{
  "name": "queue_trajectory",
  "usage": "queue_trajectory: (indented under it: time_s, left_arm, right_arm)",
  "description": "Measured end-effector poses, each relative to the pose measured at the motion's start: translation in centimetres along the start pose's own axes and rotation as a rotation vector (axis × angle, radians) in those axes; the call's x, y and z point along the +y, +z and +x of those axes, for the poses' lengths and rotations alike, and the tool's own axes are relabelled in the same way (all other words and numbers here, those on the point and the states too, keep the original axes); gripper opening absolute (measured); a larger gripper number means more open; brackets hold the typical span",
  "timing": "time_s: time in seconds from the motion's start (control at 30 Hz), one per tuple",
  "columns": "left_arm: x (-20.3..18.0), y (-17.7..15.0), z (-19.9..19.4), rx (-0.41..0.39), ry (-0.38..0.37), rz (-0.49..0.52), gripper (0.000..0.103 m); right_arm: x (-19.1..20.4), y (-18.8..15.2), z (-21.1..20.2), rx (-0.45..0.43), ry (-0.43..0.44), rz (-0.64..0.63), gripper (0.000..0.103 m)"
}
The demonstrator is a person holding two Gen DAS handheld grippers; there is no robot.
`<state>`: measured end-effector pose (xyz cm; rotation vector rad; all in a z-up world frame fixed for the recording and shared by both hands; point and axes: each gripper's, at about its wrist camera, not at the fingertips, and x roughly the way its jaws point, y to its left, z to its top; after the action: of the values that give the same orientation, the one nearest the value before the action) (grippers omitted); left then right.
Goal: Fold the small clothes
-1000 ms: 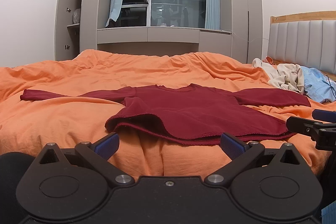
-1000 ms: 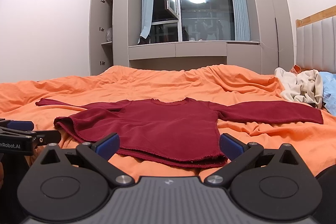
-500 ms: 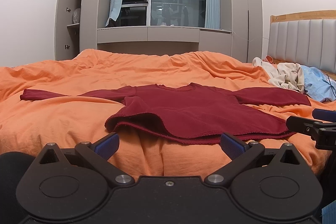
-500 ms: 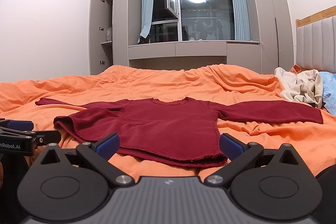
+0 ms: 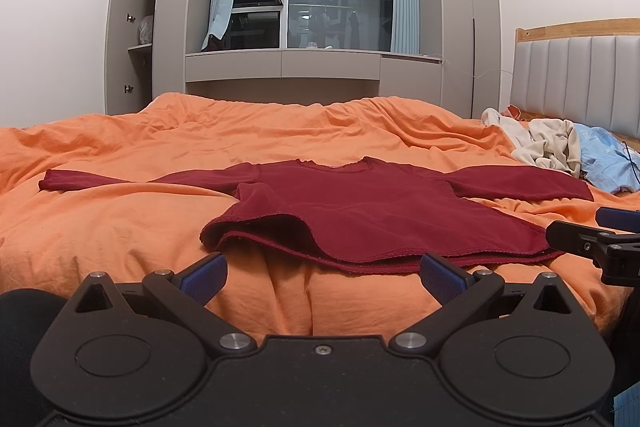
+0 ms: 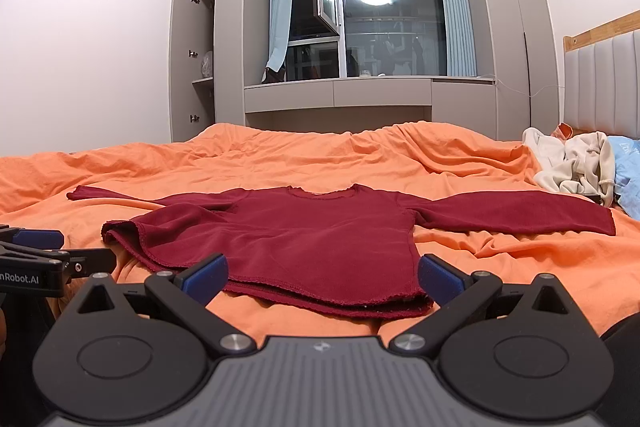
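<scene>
**Q:** Where does the garment lie with respect to each hand-held gripper?

**A:** The dark red long-sleeved top (image 5: pixel 372 211) lies flat on the orange duvet (image 5: pixel 120 227), straight ahead of both tools, hem nearest and neckline farthest. Its sleeves run out to either side, so the long axis crosses the line of approach. The hem's left corner is lifted and curled back.

**Q:** Which hand-held gripper is nearer which part?

**A:** The left hand-held gripper (image 5: pixel 322 273) faces the left half of the hem, with the curled corner just ahead of its left finger. The right hand-held gripper (image 6: pixel 322 273) faces the right half; the hem's right corner sits just inside its right finger. Both hover short of the cloth, apart from it.

**Q:** How are the jaws set?

**A:** Wide apart on both, with nothing between the blue pads (image 6: pixel 204 273).

**Q:** What does the coming move turn on?

**A:** Probably a matched reach to the two hem corners, or outward to the sleeves. The curled corner may need flattening first.

**Q:** Anything else near?

**A:** A heap of pale clothes (image 6: pixel 572 163) lies far right, well apart.
</scene>
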<state>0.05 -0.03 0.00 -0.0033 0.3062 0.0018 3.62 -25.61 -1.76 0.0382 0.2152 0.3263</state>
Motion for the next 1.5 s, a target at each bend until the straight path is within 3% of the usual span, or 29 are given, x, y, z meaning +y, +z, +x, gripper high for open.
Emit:
queue_trajectory:
  time_s: [0.97,1.17,1.5]
  left_arm:
    - [0.1,-0.2,0.2,0.011,-0.003,0.003,0.102]
    - [0.5,-0.8,2.0,0.038,-0.018,0.001,0.102]
    - [0.0,1.3,4.9,0.143,-0.127,-0.022,0.102]
  right_arm:
    - [-0.3,-0.5,0.1,0.014,-0.004,0.007,0.103]
    - [-1.2,-0.1,0.9,0.077,-0.005,0.057,0.103]
    - [-5.9,2.8,5.1,0.197,-0.021,0.185,0.103]
